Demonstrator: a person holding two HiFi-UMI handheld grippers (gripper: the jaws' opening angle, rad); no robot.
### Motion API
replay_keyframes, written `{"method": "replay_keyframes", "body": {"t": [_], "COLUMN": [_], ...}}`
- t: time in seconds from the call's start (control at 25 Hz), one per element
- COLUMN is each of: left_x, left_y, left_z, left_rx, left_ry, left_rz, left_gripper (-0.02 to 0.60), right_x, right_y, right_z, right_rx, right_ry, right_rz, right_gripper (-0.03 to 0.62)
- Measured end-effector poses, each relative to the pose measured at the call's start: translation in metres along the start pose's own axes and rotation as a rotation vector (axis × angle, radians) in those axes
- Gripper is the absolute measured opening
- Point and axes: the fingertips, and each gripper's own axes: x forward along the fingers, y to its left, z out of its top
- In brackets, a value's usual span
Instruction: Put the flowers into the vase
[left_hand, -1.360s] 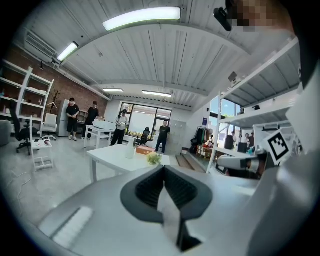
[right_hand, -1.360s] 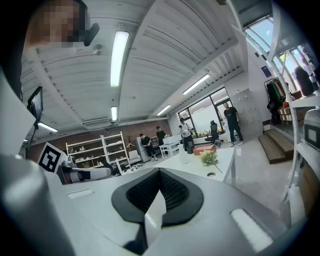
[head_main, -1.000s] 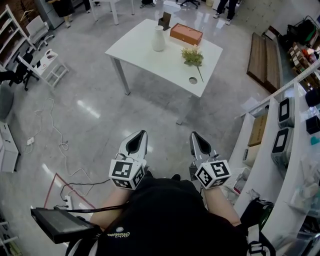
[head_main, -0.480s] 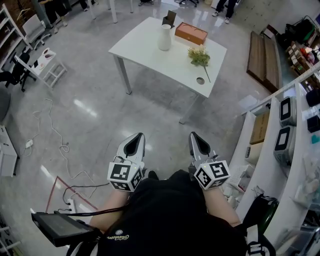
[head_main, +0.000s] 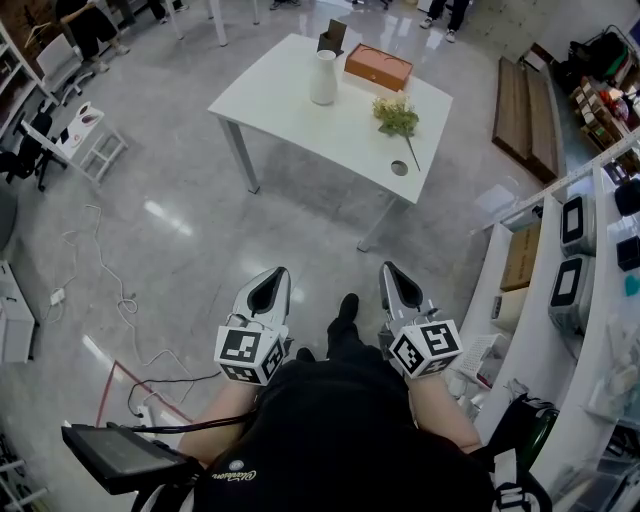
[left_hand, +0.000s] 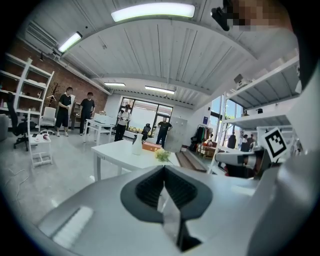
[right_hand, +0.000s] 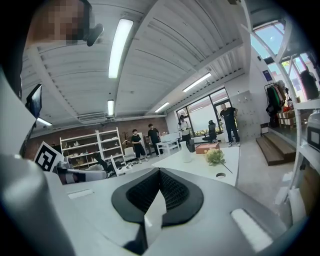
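Observation:
A white table (head_main: 290, 105) stands far ahead of me. On it a white vase (head_main: 323, 77) is upright near the back edge, and a bunch of pale green flowers (head_main: 396, 116) lies to its right with the stem pointing toward me. Both grippers are held close to my body, well short of the table. My left gripper (head_main: 270, 287) is shut with nothing in it. My right gripper (head_main: 391, 281) is shut and empty too. The left gripper view shows the vase (left_hand: 135, 146) and flowers (left_hand: 162, 154) far off; so does the right gripper view, with vase (right_hand: 186, 153) and flowers (right_hand: 215, 156).
An orange box (head_main: 378, 67) and a dark stand (head_main: 331, 38) sit at the table's back edge; a round hole (head_main: 399, 168) is in its top near the front. Cables (head_main: 110, 300) trail over the grey floor at left. White shelving (head_main: 560, 300) runs along the right. People (left_hand: 65, 110) stand far back.
The table sits slightly lower and larger in the head view as I walk toward it. A shoe now shows between the grippers. Both grippers stay shut.

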Motion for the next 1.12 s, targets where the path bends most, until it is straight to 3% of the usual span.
{"method": "replay_keyframes", "body": {"t": [0.44, 0.72, 1.12], "left_x": [0.103, 0.162, 0.222], "left_y": [0.004, -0.013, 0.016], "left_z": [0.055, 0.073, 0.086], "left_rx": [0.040, 0.010, -0.013], "left_ry": [-0.022, -0.027, -0.031], "left_rz": [0.082, 0.125, 0.130], "left_gripper": [0.006, 0.006, 0.006], "right_x": [0.082, 0.118, 0.180], "right_y": [-0.078, -0.132, -0.154], "right_z": [0.053, 0.080, 0.085], "right_rx": [0.012, -0.008, -0.002], "right_ry": [-0.033, -0.007, 0.023], "right_rz": [0.106, 0.174, 0.189], "right_gripper": [0.000, 0.000, 0.000]}}
